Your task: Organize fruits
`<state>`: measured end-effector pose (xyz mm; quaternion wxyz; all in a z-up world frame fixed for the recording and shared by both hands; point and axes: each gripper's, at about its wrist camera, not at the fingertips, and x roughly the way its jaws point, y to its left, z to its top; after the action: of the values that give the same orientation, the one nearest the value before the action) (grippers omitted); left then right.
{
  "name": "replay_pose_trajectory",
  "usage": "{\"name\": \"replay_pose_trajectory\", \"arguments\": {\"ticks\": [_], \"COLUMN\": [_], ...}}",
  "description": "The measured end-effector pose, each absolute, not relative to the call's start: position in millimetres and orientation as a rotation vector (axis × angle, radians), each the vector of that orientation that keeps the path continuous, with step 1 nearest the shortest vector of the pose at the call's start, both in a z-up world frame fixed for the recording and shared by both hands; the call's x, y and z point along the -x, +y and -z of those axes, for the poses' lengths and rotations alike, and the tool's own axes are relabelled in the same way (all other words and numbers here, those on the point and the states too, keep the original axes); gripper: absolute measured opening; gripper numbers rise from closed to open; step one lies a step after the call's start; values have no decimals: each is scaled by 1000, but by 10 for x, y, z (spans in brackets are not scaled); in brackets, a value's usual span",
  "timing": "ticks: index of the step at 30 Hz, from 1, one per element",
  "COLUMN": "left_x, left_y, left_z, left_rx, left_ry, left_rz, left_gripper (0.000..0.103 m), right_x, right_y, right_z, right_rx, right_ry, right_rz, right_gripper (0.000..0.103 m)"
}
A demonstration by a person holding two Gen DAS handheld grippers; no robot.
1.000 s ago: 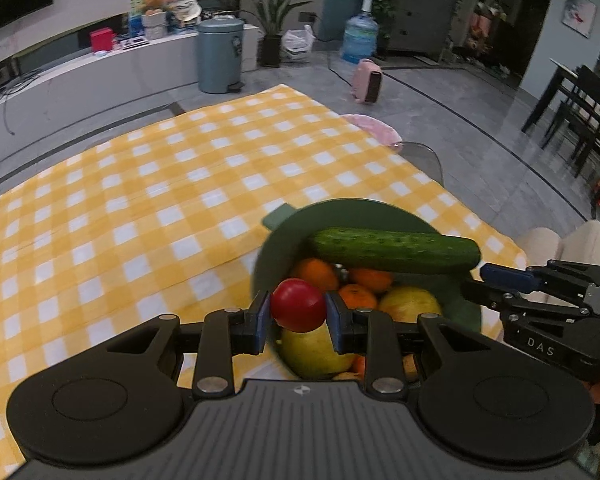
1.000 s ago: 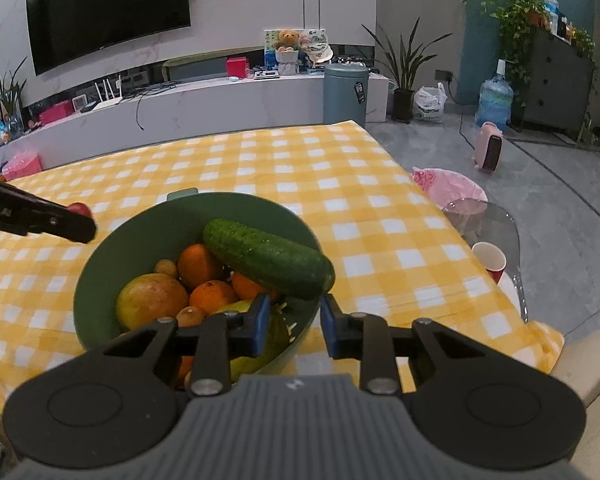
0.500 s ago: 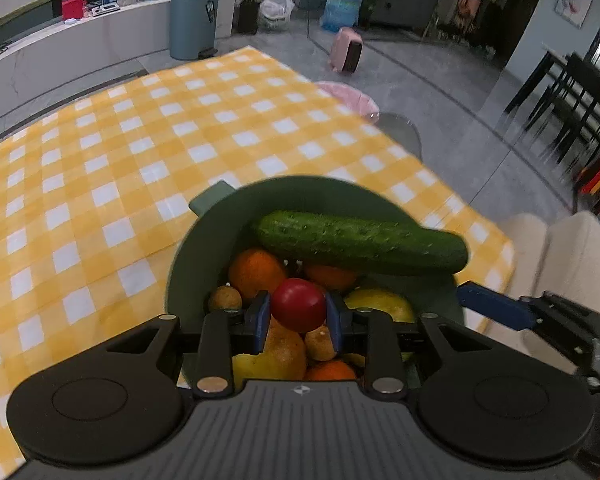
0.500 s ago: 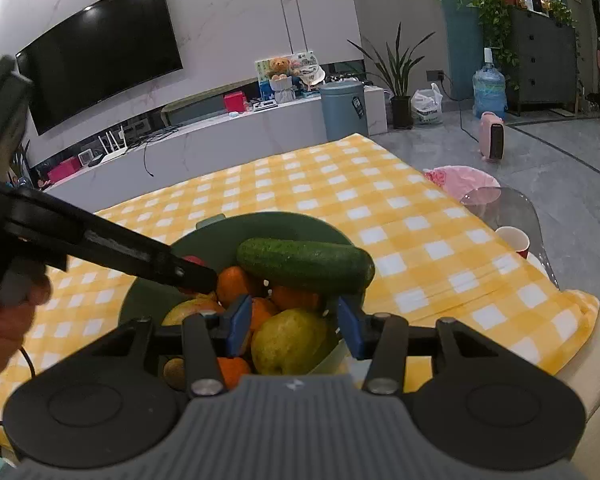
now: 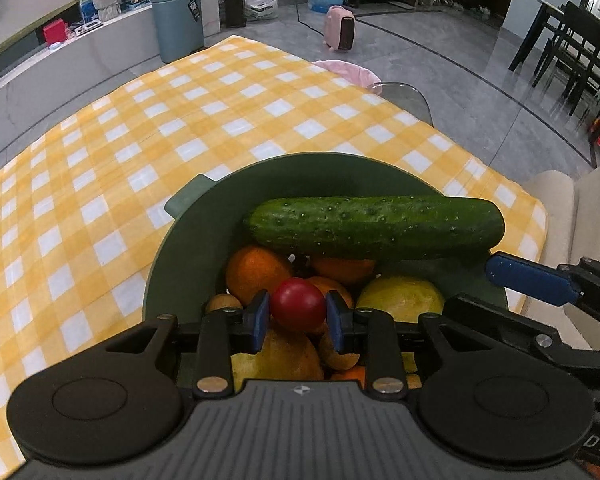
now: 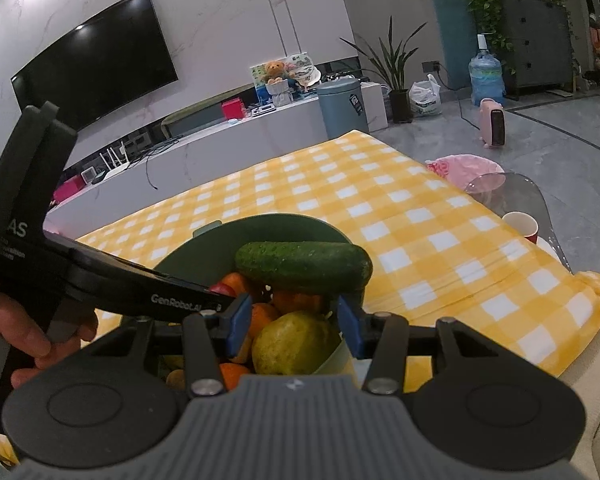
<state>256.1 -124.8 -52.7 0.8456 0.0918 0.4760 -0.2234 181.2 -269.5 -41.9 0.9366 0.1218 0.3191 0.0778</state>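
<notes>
A person's hand (image 6: 28, 336) at far left steadies the left gripper (image 5: 298, 314), whose blue pads are clenched on a small red tomato (image 5: 298, 305), carried just above the fruit heaped in a green bowl (image 5: 188, 248). The bowl sits on a table draped in a yellow-and-white checked cloth (image 5: 148, 140), near the cloth's closest edge. Below and beside the tomato lie oranges (image 5: 256, 270), a small brown fruit (image 5: 224, 303) and a yellow-green pear (image 5: 400, 298); a long cucumber (image 5: 374, 226) rests across the top of the pile, its right end reaching the bowl's rim. To the right, the right gripper (image 6: 294, 322) has just been opening; its jaws now stand released, spread to either side of the pear with the bowl's near rim between them, the pads pressing on nothing. Beyond the table, a blue-grey bin (image 5: 178, 22) and a pink heater (image 5: 342, 32) stand on the grey floor.
</notes>
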Motion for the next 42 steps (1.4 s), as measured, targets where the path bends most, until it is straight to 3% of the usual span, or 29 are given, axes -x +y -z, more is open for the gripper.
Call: {"name": "replay_pose_trajectory", "arguments": {"ticks": [12,15,18,24,26,29,36,42], "left_x": [-2403,-2282,-2116,-1714,-1557,-1347,-844,-603], "left_y": [-1133,-1070,-971,-680,-572,-455,-404,-404], "left_z": [209,45,-136,-475,-567,-668,-784,-672], "left_rx": [-130,-113,-104,-67,-60,-69,-192,-167], "left_ry": [942,905,853,719,668,607,392,343], "left_rz": [470,457,432,346,301,231,51,16], "left_gripper": [62,65,68,75,76,88,102,103], "right_x": [-1794,-1770,-1738,-1674,-1625,-1512,-1085,-619], "right_y": [-2684,-2686,-2693,-2728,-2701,-2637,-2384,-2159], "right_z": [405,383,351,201,101,-105,-555,-612], "right_rx": [-237,-239,-235,-269,-253,-229,-145,-30], "right_ry": [657,651,644,655,642,601,473,364], "right_rz": [-170,-182,-170,-195,-199,-212,-243,-199], "right_gripper": [47,55,69,73,79,85,97,99]}}
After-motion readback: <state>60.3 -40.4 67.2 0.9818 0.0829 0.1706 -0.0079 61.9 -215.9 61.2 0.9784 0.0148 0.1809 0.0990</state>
